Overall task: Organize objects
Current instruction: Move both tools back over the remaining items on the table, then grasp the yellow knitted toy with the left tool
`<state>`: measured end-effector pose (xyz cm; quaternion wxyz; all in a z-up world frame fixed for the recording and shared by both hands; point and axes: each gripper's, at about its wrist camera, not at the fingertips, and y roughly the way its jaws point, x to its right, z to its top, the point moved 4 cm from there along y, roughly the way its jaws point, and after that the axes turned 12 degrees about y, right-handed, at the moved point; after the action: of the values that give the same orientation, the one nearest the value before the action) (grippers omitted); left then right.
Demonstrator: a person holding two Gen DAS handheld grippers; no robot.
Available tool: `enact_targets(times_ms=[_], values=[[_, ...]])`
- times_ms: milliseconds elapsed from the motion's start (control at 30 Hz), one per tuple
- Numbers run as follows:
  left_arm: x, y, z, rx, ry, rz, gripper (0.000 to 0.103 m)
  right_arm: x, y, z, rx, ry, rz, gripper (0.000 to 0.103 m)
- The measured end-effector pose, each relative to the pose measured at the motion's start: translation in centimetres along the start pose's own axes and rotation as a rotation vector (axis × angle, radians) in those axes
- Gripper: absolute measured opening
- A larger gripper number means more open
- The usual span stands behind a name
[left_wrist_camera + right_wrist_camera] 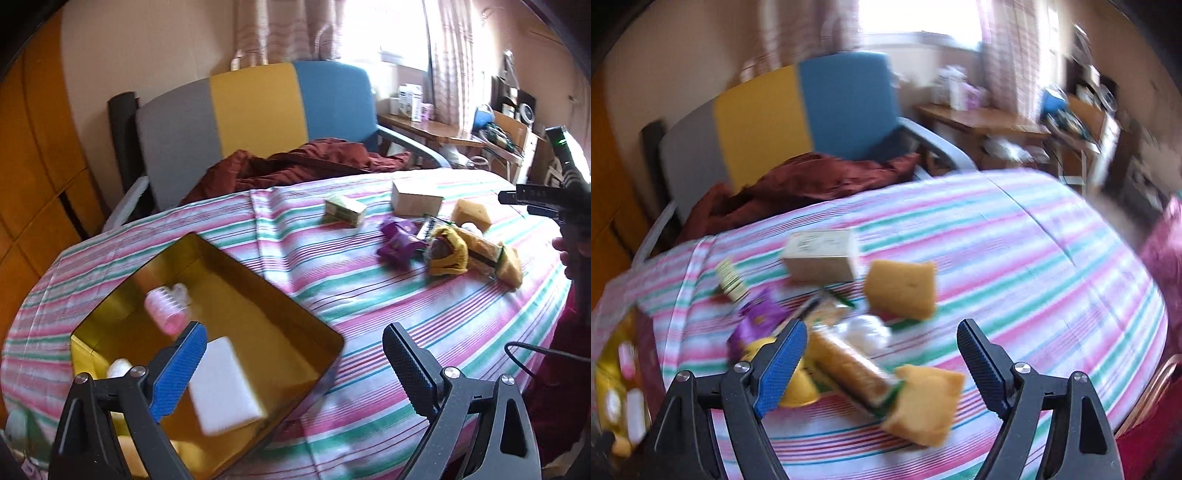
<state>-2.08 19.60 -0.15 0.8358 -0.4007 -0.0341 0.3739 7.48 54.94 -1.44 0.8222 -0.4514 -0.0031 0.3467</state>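
The left gripper is right up close with its jaws wide apart and nothing in them, hanging over the gold tin, which sits on the striped cloth with a white block and a pink curler inside. The right gripper is wide too and holds nothing, just above a long biscuit pack and a yellow sponge. Farther back lie another sponge, a cream box, a small green box and purple wrappers, well apart from the tin.
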Motion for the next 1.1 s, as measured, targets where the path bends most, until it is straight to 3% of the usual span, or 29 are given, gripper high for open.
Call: enact_targets(times_ms=[133,200,533,700,833,1100], values=[[1.5,1.5,1.5,-0.007,0.025,-0.033,0.097,3.4,1.5,0.2,-0.06,0.191,0.04,0.086],[2.5,2.4,2.3,-0.013,0.034,-0.057,0.097,4.3,1.2,0.5,-0.043,0.243,0.069,0.086],[7.9,7.2,4.8,-0.061,0.093,-0.174,0.088,3.0,2.0,-0.1,-0.099,0.211,0.099,0.087],[10.5,10.0,6.1,-0.096,0.077,-0.273,0.078,3.5,2.7,-0.4,-0.124,0.208,0.027,0.087],[12.3,11.5,7.2,-0.097,0.055,-0.328,0.078,4.0,3.4,-0.5,-0.142,0.216,-0.028,0.087],[15.2,13.9,9.3,-0.086,0.044,-0.371,0.083,4.8,3.6,-0.4,-0.15,0.269,-0.021,0.087]])
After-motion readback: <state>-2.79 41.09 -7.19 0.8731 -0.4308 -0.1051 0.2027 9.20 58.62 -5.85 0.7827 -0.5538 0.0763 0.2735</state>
